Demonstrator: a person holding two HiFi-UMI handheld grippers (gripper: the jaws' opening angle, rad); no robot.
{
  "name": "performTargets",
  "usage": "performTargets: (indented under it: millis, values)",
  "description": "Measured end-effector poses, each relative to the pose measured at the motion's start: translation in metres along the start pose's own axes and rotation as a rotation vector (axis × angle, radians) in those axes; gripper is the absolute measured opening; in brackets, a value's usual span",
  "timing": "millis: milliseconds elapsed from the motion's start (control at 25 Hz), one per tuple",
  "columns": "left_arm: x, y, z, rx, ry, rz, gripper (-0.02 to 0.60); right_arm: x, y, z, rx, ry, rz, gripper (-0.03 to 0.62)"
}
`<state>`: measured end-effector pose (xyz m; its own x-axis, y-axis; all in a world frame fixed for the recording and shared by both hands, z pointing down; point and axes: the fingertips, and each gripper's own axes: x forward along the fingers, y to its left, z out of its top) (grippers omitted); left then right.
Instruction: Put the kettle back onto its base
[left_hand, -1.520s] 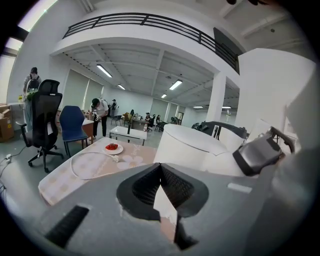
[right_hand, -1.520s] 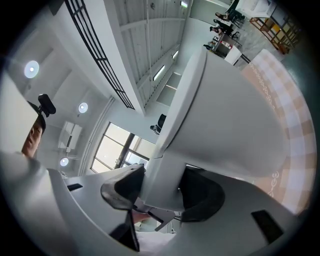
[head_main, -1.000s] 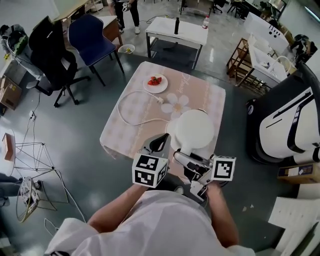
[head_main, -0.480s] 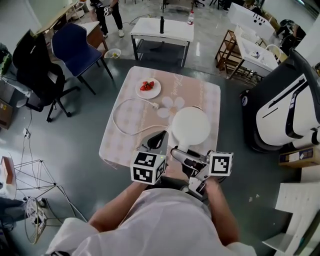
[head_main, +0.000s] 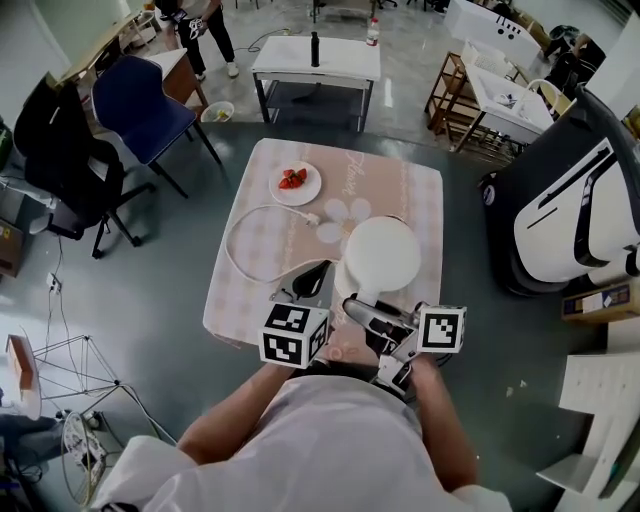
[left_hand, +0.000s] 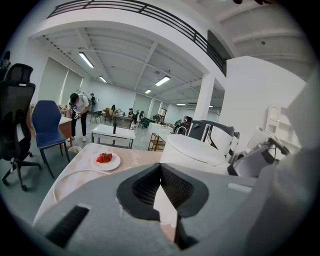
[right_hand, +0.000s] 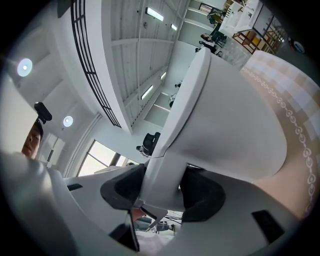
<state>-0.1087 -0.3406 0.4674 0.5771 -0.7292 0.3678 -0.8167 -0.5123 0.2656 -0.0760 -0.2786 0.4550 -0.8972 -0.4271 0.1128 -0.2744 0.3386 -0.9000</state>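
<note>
A white plate (head_main: 296, 186) of strawberries (head_main: 292, 178) is set on the checked tablecloth (head_main: 400, 190), toward the table's eleven o'clock corner. A blue chair (head_main: 140, 105) and a black office chair (head_main: 55, 150) are seen at ten o'clock.

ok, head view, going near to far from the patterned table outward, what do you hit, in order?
white kettle → plate of strawberries → white table across the floor, with a black bottle standing on it

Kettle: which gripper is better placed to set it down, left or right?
Right: the right gripper is shut on the kettle by its handle. The left gripper is shut, empty, beside it.
</note>
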Motion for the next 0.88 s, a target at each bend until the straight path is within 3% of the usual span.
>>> performTargets:
  millis: [880]
  values:
    - [0.012,0.002,0.003,0.025,0.012,-0.022,0.005,0.006,-0.008,0.005,0.026,-0.016,-0.004,0.204]
